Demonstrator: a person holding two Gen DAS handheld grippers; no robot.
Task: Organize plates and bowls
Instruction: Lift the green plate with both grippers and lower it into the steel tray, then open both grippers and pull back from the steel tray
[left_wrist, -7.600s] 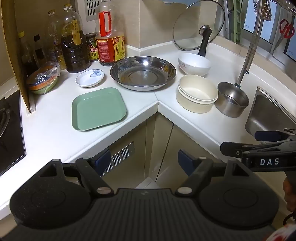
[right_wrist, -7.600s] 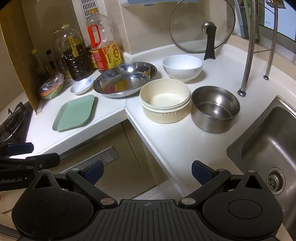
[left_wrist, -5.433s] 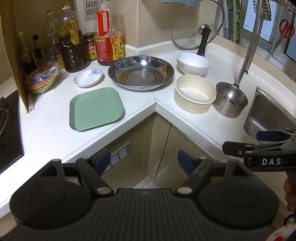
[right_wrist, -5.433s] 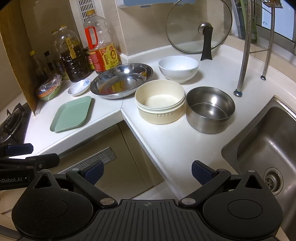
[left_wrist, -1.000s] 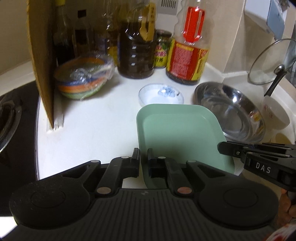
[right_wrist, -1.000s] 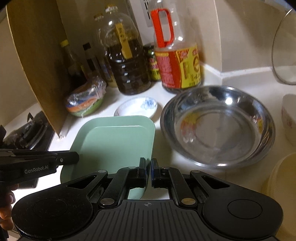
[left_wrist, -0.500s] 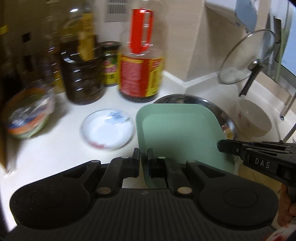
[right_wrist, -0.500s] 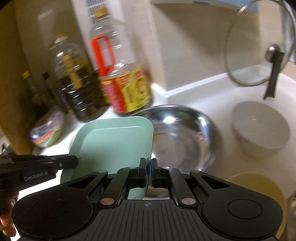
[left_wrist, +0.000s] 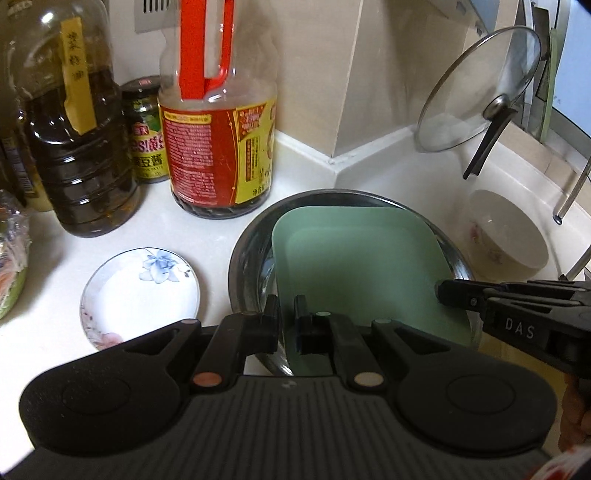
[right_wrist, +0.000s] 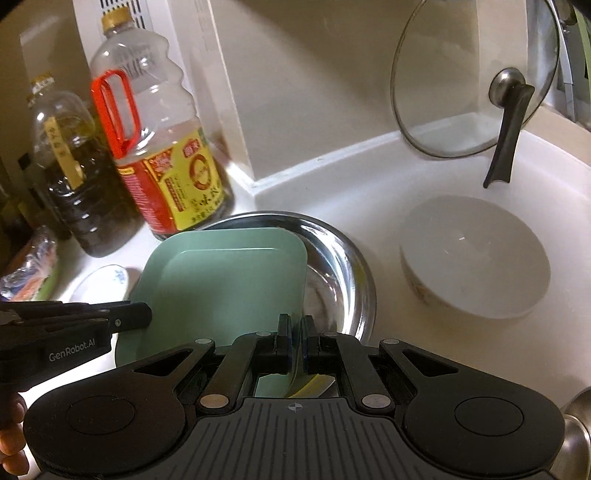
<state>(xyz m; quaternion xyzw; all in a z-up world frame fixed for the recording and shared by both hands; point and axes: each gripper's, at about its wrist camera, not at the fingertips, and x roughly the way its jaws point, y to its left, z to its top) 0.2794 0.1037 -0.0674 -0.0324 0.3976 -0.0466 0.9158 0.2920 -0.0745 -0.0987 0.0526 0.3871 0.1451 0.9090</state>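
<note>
A square green plate (left_wrist: 362, 266) (right_wrist: 225, 284) hangs over the wide steel dish (left_wrist: 247, 251) (right_wrist: 343, 262), inside its rim. My left gripper (left_wrist: 285, 325) is shut on the plate's left near edge. My right gripper (right_wrist: 297, 343) is shut on the plate's right near edge. Each gripper shows in the other's view, the right one (left_wrist: 509, 310) at the plate's right side and the left one (right_wrist: 74, 325) at its left side. A small white saucer with a blue flower (left_wrist: 140, 295) (right_wrist: 99, 284) lies left of the dish. A white bowl (left_wrist: 506, 236) (right_wrist: 476, 258) stands to the right.
Oil and sauce bottles (left_wrist: 218, 122) (right_wrist: 159, 147) and a jar (left_wrist: 146, 136) stand against the wall behind the dish. A glass pot lid (left_wrist: 476, 92) (right_wrist: 472, 81) leans in the corner. Wrapped coloured bowls (right_wrist: 33, 273) sit far left. A steel pot's rim (right_wrist: 576, 435) shows at the lower right.
Both grippers carried the green plate to the right, from the counter beside the saucer to above the steel dish. The views swung right with it, and the bottles now look closer.
</note>
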